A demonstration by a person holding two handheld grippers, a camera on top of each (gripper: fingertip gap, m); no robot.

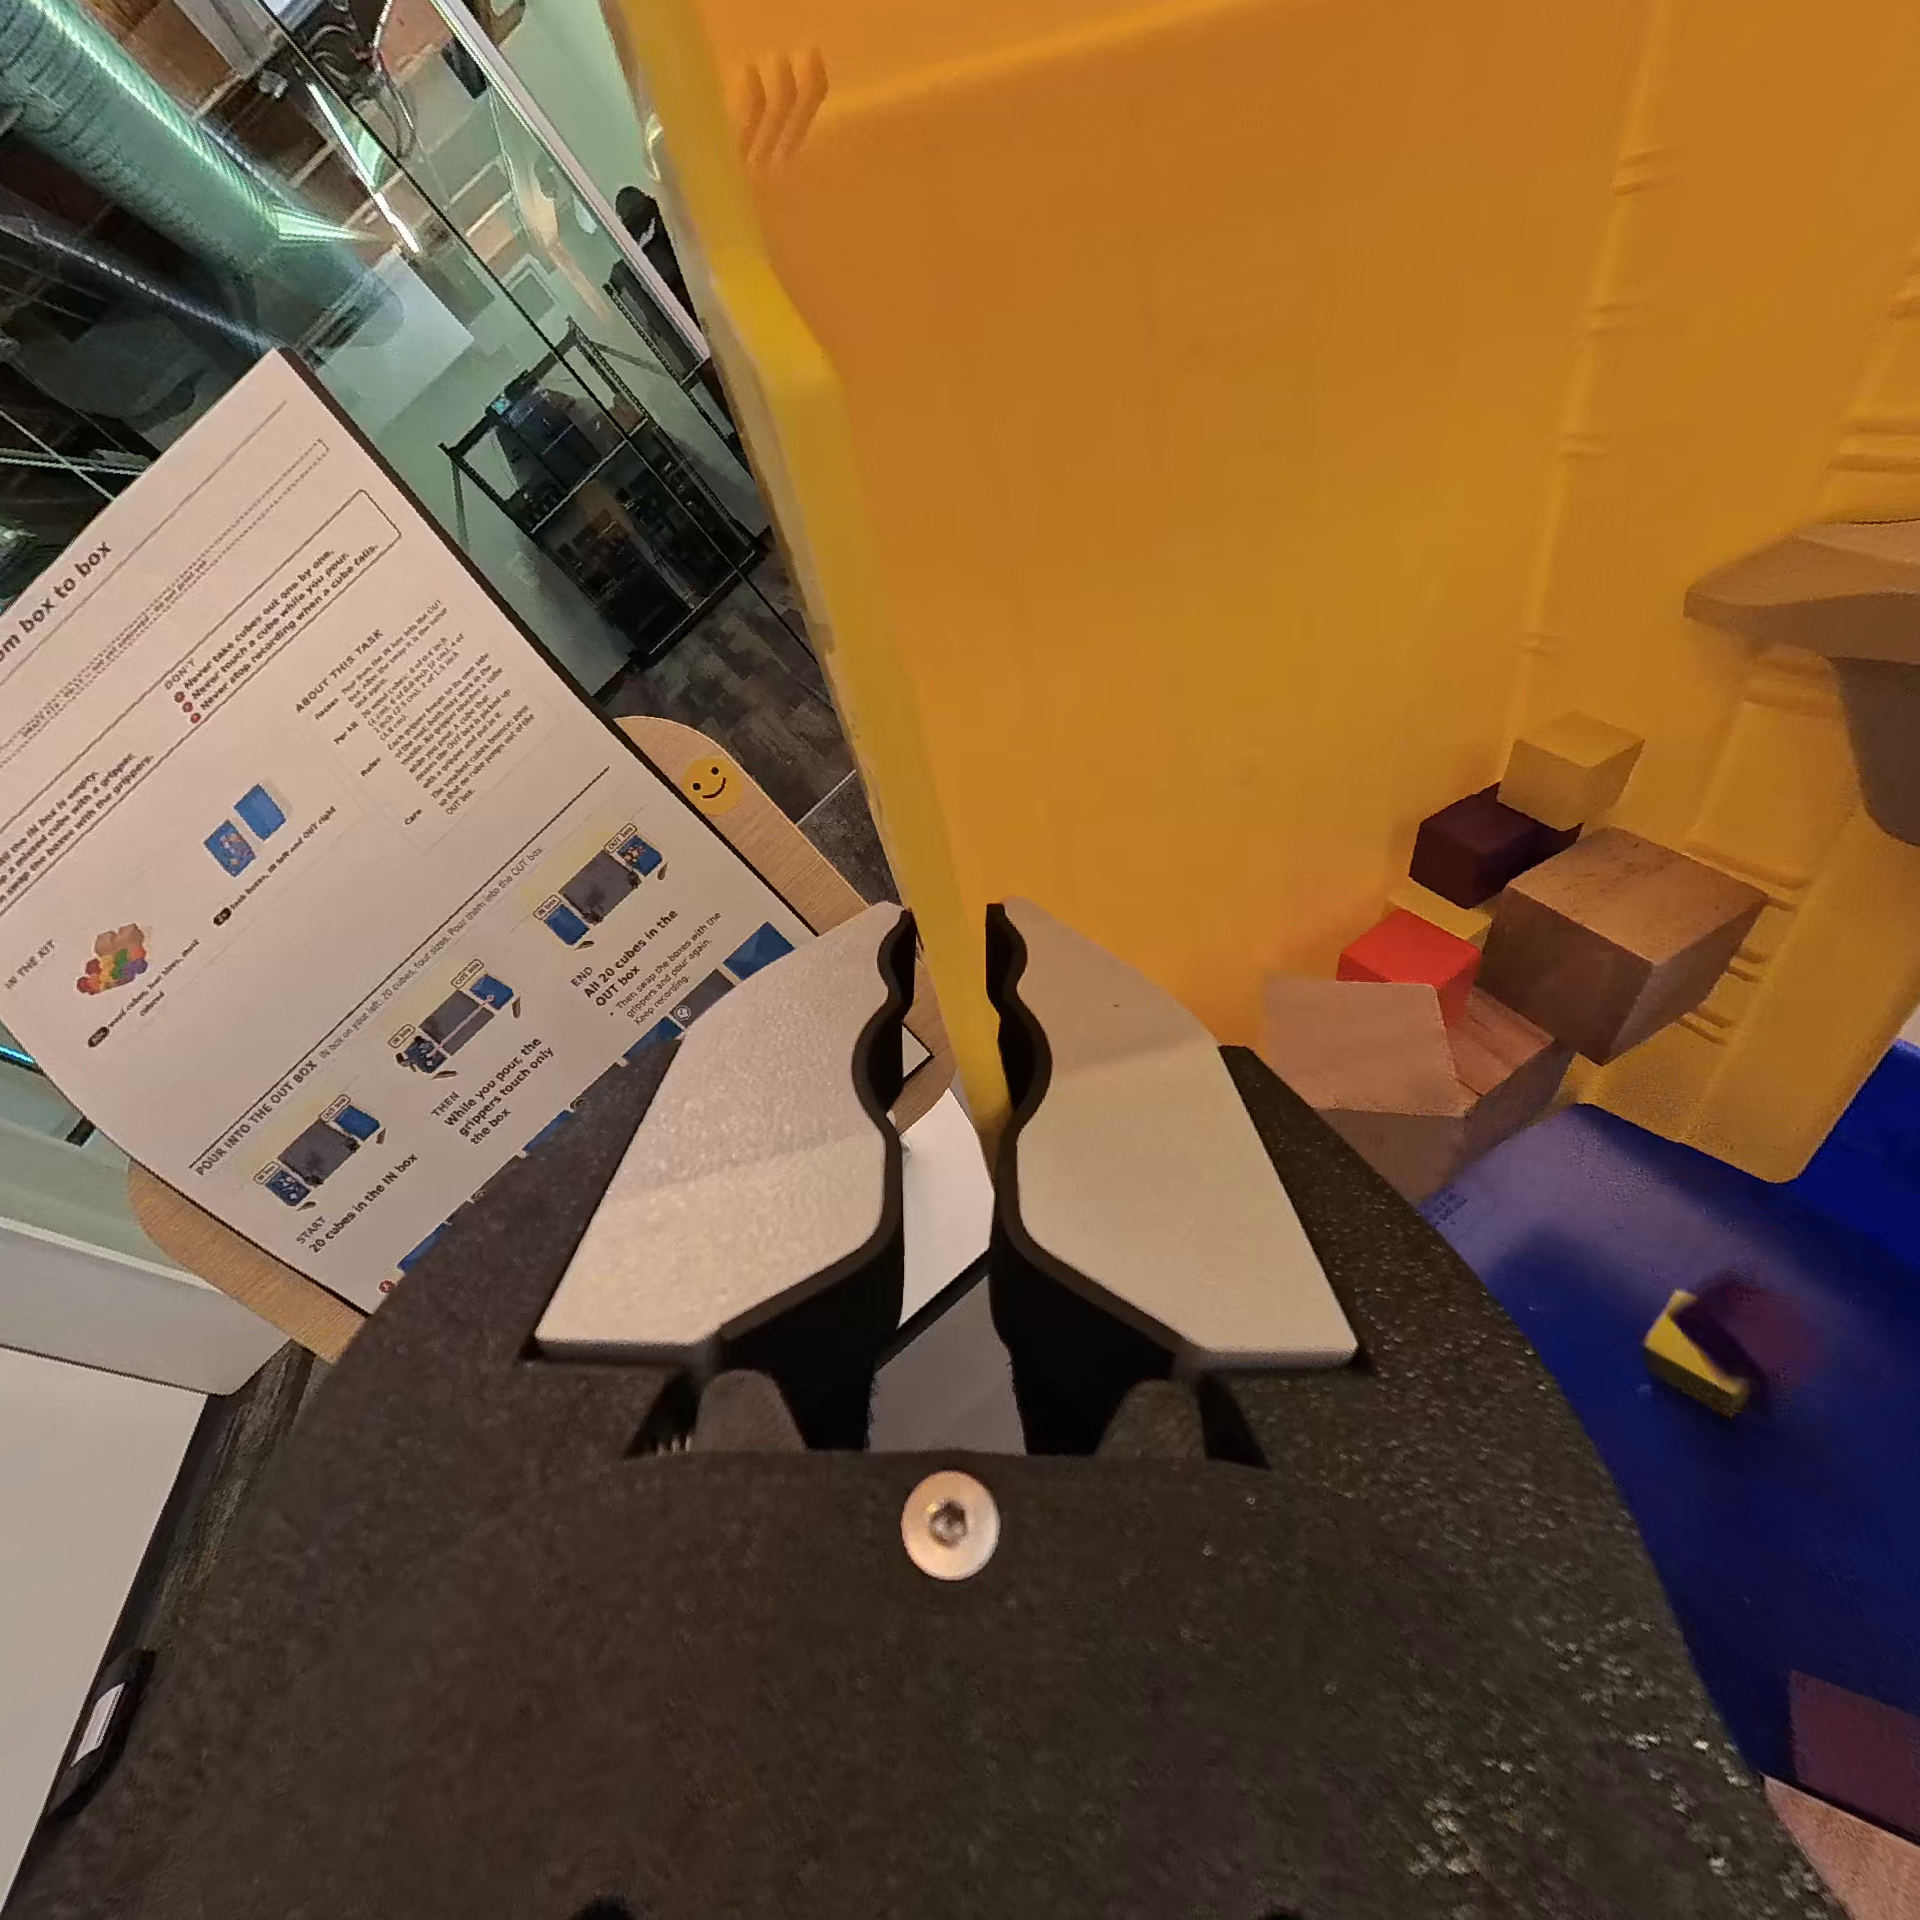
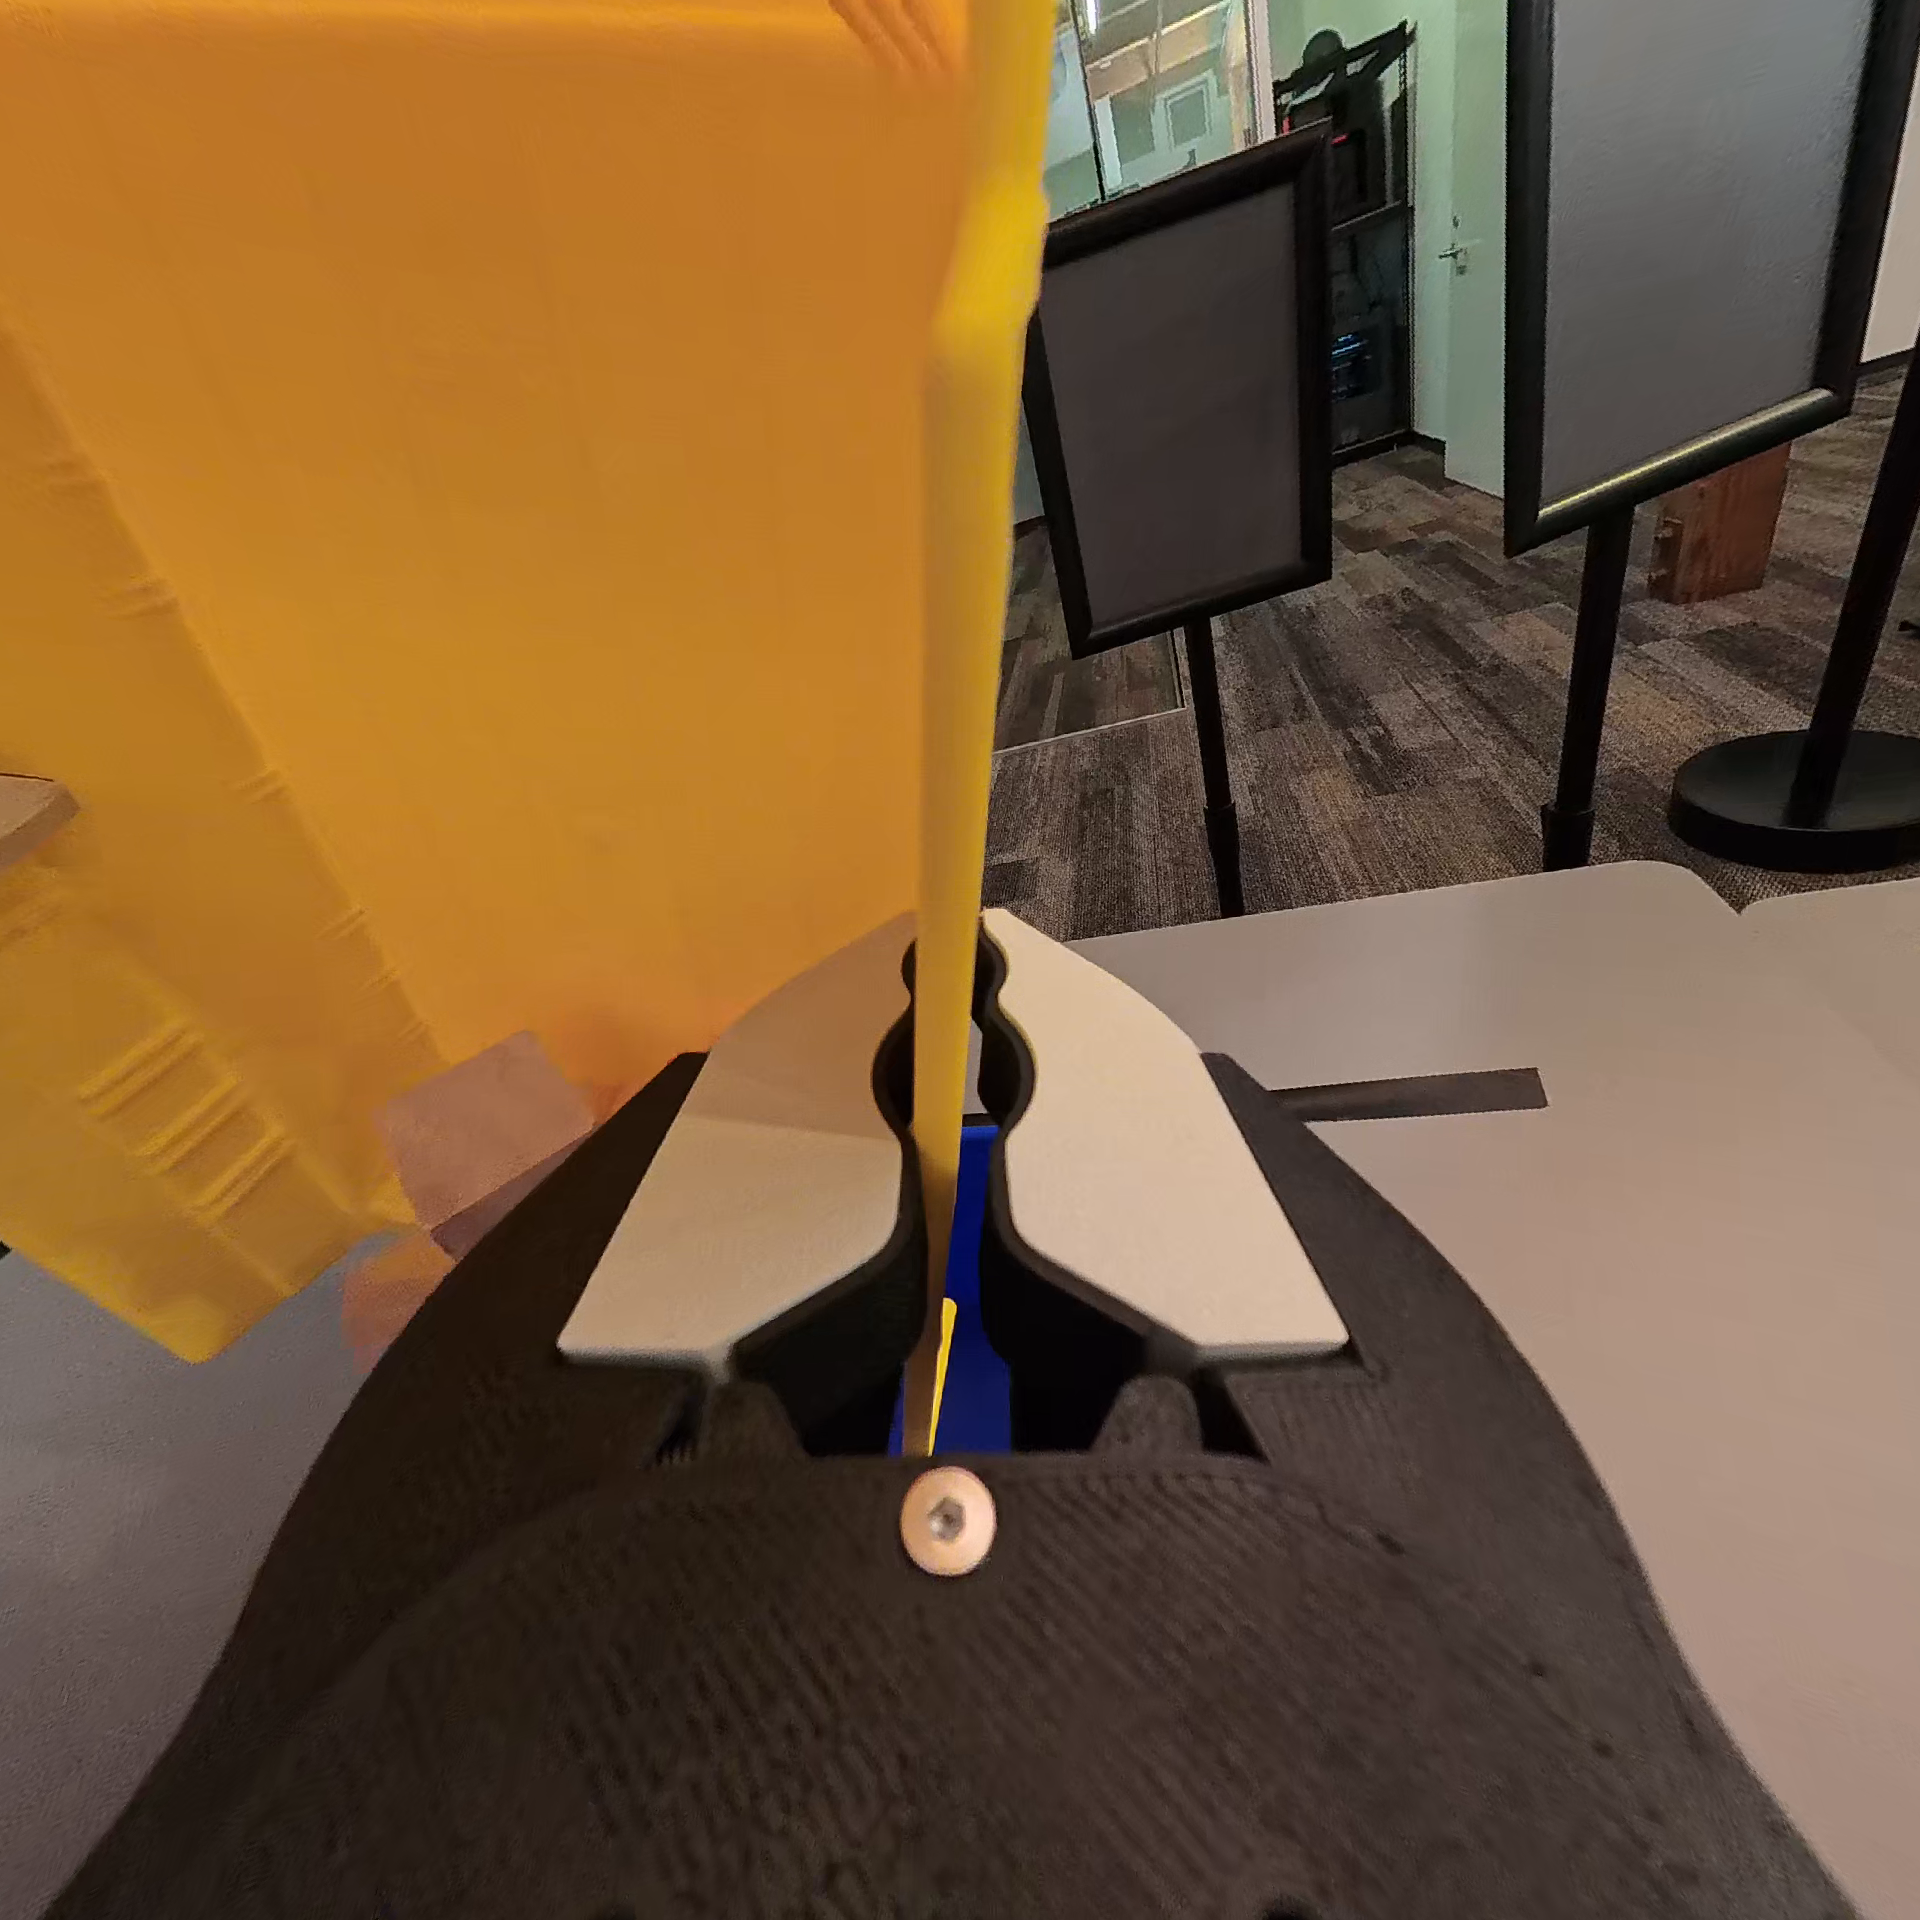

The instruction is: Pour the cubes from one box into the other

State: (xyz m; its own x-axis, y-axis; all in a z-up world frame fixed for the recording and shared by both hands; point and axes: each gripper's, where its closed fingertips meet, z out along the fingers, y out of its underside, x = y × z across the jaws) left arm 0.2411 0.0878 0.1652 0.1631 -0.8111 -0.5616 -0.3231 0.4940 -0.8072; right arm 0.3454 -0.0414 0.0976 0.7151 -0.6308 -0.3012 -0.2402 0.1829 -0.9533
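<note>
A yellow box is held up and tilted steeply, its open side facing me. My left gripper is shut on its left wall. My right gripper is shut on the yellow box's right wall. Several cubes lie at the low end: a pale yellow cube, a dark purple cube, a red cube and a big wooden cube. Below is a blue box where a small blurred purple and yellow cube is in motion. The blue box shows between my right jaws.
A printed instruction sheet stands on a wooden holder at the left. A grey table with a black tape strip lies to the right. Black framed sign stands are on the floor beyond the table.
</note>
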